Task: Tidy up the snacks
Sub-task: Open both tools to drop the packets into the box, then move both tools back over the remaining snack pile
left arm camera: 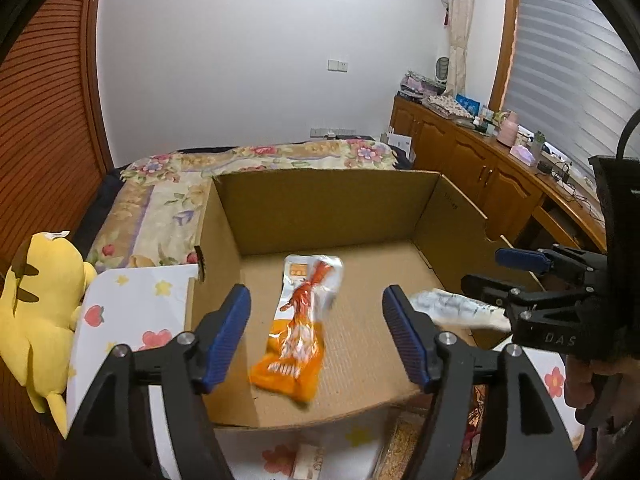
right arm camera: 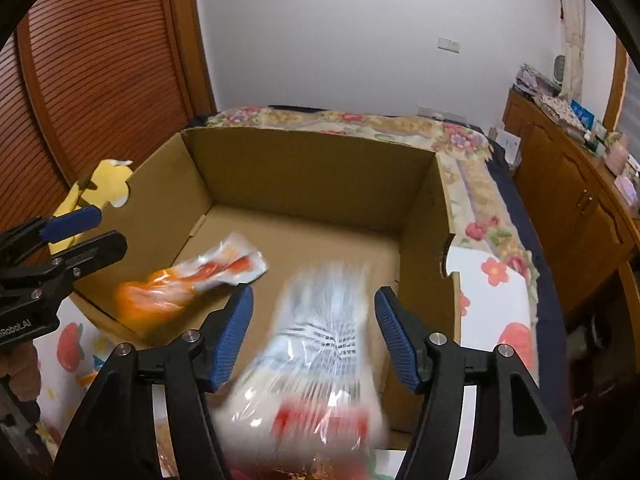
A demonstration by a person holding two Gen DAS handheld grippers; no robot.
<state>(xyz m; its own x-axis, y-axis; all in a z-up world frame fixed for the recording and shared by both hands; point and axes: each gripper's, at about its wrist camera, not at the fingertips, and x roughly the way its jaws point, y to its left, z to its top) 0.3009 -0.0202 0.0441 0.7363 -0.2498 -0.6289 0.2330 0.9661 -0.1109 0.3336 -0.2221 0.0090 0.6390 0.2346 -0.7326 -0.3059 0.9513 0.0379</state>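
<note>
Blurred white packet [right arm camera: 316, 344] between wide-apart right tongs [right arm camera: 314, 334], above cardboard box [right arm camera: 304, 168].

Home bedroom. Bed [left arm camera: 256, 160] with floral quilt [right arm camera: 460, 136], yellow plush toy [left arm camera: 40, 304], louvred wooden wardrobe door [left arm camera: 44, 120], wooden cabinets [left arm camera: 460, 152] under tabletop [left arm camera: 560, 184] cluttered with bottles, window blinds [left arm camera: 568, 64], curtain [left arm camera: 458, 20].

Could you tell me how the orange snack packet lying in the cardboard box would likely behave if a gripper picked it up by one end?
The orange snack packet looks like thin, glossy, crinkled film, so it would probably sag rather than stay stiff. Its shine suggests that it may slip between the pads. It lies flat on the floor of the cardboard box, so it seems light and unlikely to roll.
</note>
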